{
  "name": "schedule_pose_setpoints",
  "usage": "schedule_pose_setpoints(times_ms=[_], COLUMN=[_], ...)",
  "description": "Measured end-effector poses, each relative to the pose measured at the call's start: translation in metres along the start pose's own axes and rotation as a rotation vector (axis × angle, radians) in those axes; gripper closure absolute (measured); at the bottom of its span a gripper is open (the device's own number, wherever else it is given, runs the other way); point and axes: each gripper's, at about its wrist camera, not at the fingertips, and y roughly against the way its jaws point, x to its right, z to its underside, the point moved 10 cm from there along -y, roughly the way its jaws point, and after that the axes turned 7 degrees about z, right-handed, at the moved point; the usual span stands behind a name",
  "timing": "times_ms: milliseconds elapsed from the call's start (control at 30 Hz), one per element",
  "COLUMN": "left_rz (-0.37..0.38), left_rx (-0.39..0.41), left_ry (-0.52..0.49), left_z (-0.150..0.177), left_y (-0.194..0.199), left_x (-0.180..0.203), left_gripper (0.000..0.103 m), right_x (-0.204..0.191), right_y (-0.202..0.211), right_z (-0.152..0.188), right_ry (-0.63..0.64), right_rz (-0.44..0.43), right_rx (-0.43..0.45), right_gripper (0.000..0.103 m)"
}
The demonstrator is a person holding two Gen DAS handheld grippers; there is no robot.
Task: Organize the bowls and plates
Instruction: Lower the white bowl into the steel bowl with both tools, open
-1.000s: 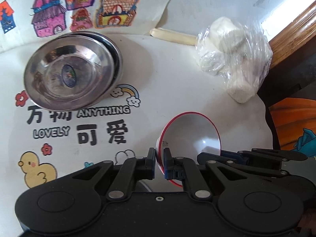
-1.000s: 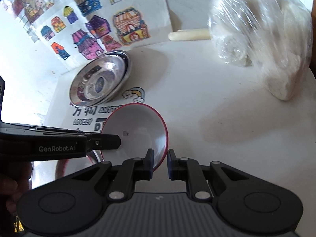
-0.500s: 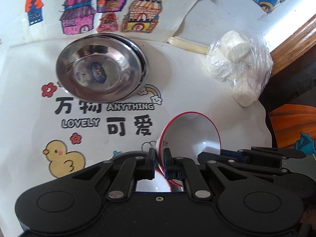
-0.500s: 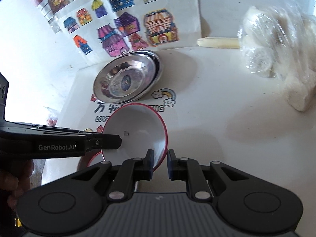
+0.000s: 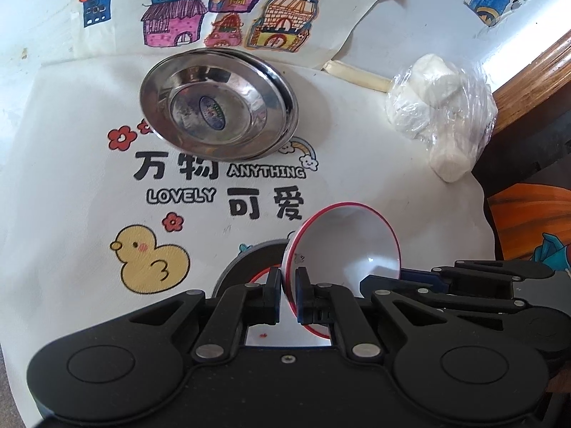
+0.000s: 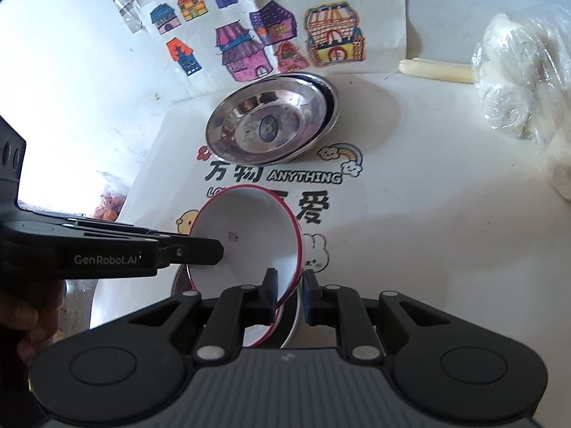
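A white bowl with a red rim [image 5: 349,246] [image 6: 246,228] hangs tilted above the printed white tablecloth [image 5: 71,178], held from both sides. My left gripper [image 5: 288,280] is shut on its left rim. My right gripper [image 6: 289,283] is shut on the near right rim and shows in the left wrist view as a black arm [image 5: 474,285]. The left gripper [image 6: 200,249] reaches in from the left in the right wrist view. Under the bowl sits another red-rimmed white bowl [image 6: 264,328] in a grey dish [image 5: 249,260], mostly hidden. Stacked steel plates [image 5: 217,107] [image 6: 271,121] lie farther back.
A clear plastic bag of white lumps [image 5: 442,114] [image 6: 528,82] lies at the right, with a pale stick [image 5: 357,75] beside it. Paper with house drawings [image 5: 228,10] lies behind the plates. A wooden edge [image 5: 528,78] borders the right. A hand [image 6: 32,321] holds the left gripper.
Both grippers have drawn back together with the bowl still held. The steel plates now look farther away, and the bowl and dish underneath have come into view.
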Motion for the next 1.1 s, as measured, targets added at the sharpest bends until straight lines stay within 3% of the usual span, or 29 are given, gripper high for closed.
schedule_pose_setpoints(times_ms=[1100], left_rz=[-0.042], left_rx=[-0.071], left_ry=[0.031], left_z=[0.025], left_y=[0.001], left_x=[-0.018], left_gripper=[0.095], right_x=[-0.016], right_y=[-0.015], right_z=[0.020], right_ry=[0.035], right_rz=[-0.062], right_rx=[-0.137], right_gripper=[0.086])
